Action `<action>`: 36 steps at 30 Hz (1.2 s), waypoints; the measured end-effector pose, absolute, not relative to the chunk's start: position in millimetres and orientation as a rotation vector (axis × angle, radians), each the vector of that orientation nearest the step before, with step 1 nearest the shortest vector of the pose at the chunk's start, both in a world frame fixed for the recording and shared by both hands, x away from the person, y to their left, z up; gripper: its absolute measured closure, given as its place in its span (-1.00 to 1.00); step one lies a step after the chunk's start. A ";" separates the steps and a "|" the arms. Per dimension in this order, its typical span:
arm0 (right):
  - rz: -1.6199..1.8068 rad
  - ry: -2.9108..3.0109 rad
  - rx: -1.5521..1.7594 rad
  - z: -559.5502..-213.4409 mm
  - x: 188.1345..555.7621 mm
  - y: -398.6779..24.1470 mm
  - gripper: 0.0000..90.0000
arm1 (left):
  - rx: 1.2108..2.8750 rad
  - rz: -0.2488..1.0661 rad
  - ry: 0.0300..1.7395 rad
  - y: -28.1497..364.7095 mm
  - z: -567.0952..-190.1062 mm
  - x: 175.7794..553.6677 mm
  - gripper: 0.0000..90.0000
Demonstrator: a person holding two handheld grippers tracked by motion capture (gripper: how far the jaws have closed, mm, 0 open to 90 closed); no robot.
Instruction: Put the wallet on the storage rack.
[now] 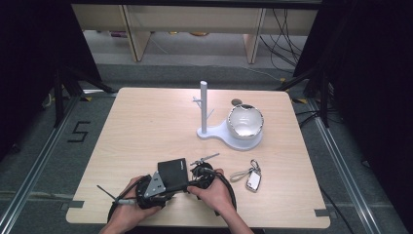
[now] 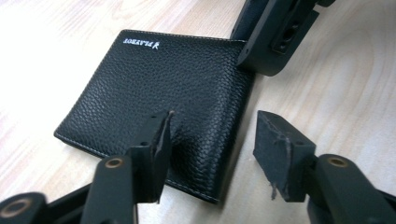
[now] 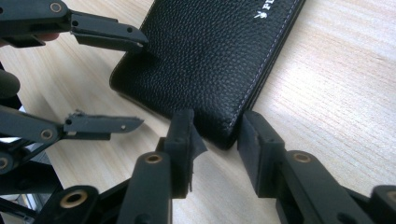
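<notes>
A black leather wallet [image 1: 173, 169] lies flat near the table's front edge, between my two grippers. My left gripper [image 2: 212, 130] is open: one pad hovers over the wallet's [image 2: 159, 88] top face, and the other stands off its edge over bare wood. From the other side, my right gripper [image 3: 217, 130] has its jaws around one corner of the wallet [image 3: 210, 56], a pad against each edge. In the high view, the left gripper [image 1: 168, 189] sits at the wallet's near side. The right gripper [image 1: 193, 178] is at its right side, and a hand holds each.
A white stand [image 1: 203, 105] with an upright post rises mid-table, with a shiny bowl [image 1: 245, 122] on its base. A key fob with a strap [image 1: 253, 179] lies to the right of my right hand. The table's front edge [image 1: 195, 225] is just behind the hands.
</notes>
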State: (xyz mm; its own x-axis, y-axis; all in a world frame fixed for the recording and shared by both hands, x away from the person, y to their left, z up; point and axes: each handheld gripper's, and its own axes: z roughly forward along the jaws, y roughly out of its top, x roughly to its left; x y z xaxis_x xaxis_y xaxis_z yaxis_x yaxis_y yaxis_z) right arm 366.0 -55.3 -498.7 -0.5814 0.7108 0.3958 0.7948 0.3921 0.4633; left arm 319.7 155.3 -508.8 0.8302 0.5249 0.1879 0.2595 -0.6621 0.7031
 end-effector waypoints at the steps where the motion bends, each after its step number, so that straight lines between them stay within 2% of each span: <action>1: -0.961 -2.517 -1.345 -499.3 367.0 -55.6 0.51 | 2.315 0.508 0.564 154.7 -509.4 320.4 0.04; 6: -0.957 -2.447 -1.415 -499.2 366.8 -58.3 0.65 | 2.354 0.555 0.501 150.8 -510.4 320.7 0.02; 21: -0.973 -2.349 -1.446 -492.2 367.3 -61.4 0.77 | 2.403 0.641 0.405 145.6 -509.2 322.0 -0.01; 29: -1.001 -2.272 -1.458 -487.4 367.7 -63.1 0.83 | 2.424 0.717 0.327 145.3 -509.7 319.6 0.10; 36: -1.043 -2.220 -1.435 -487.1 370.8 -66.4 0.89 | 2.443 0.801 0.249 144.0 -509.4 314.6 0.32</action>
